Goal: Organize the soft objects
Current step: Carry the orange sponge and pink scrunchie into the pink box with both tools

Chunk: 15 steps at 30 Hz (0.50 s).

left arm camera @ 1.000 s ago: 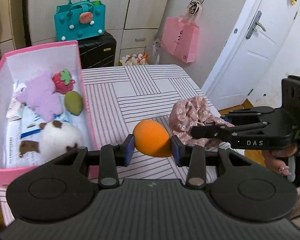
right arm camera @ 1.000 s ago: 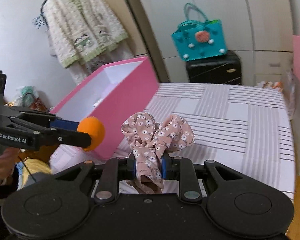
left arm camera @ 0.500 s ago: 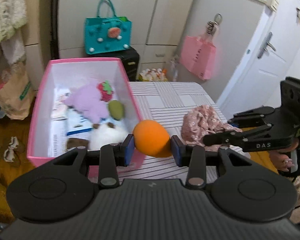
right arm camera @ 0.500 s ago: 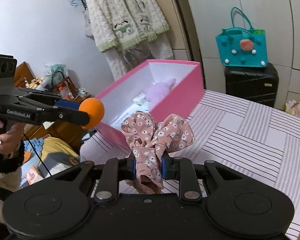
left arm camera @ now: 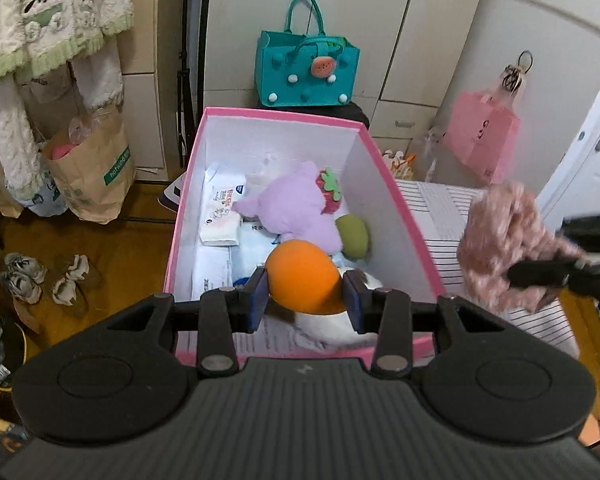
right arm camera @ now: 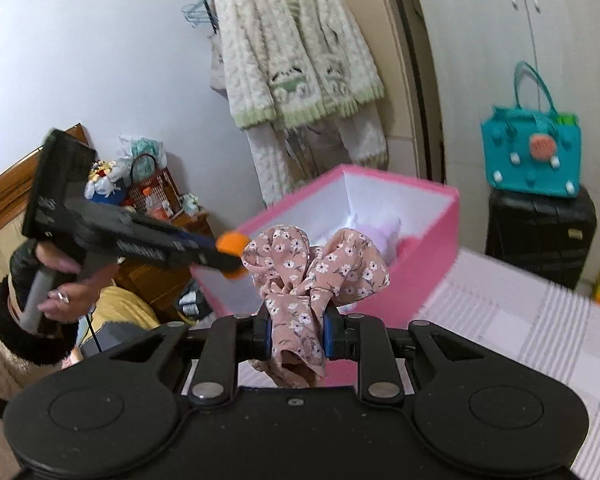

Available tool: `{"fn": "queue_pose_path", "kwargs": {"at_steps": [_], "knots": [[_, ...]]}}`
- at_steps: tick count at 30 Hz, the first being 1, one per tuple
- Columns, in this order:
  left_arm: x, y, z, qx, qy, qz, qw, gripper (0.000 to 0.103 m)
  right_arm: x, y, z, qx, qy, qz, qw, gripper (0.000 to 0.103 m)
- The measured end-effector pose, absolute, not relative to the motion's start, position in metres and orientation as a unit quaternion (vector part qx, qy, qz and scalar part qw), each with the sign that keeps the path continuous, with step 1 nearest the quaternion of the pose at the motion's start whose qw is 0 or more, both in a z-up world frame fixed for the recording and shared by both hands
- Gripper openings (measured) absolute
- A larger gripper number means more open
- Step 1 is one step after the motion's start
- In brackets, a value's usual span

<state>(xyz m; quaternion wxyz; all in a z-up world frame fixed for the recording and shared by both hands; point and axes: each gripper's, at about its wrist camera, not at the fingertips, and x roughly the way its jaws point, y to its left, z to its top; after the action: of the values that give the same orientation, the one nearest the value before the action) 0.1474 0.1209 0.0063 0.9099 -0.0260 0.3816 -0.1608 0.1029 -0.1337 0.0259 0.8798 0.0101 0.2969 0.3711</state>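
My left tongs (left arm camera: 305, 295) are clamped on an orange ball (left arm camera: 303, 277), held over the near end of the pink box (left arm camera: 392, 184). Inside the box lie a purple plush toy (left arm camera: 296, 208) with a strawberry (left arm camera: 329, 194) on it, a green ball (left arm camera: 353, 237), a white plush (left arm camera: 332, 326) under the orange one, and packets of tissues (left arm camera: 220, 216). My right tongs (right arm camera: 296, 334) pinch a pink flowered scrunchie (right arm camera: 320, 264), up beside the box over the striped table (right arm camera: 540, 320).
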Motion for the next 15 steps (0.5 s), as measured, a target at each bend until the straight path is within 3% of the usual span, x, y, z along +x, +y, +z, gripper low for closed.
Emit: {"fn": "queue_pose_path", "kwargs": {"at_steps": [8, 15], "knots": [[0.180, 0.098, -0.006, 0.094, 0.358, -0.113, 0.922, 0.040, 0.167, -0.107, 0.025, 0.014, 0.306, 0.369, 0.878, 0.027], [0.193, 0.095, -0.011, 0.129, 0.359, -0.106, 0.918, 0.042, 0.208, -0.077, 0.003, 0.001, 0.358, 0.375, 0.855, 0.027]]}}
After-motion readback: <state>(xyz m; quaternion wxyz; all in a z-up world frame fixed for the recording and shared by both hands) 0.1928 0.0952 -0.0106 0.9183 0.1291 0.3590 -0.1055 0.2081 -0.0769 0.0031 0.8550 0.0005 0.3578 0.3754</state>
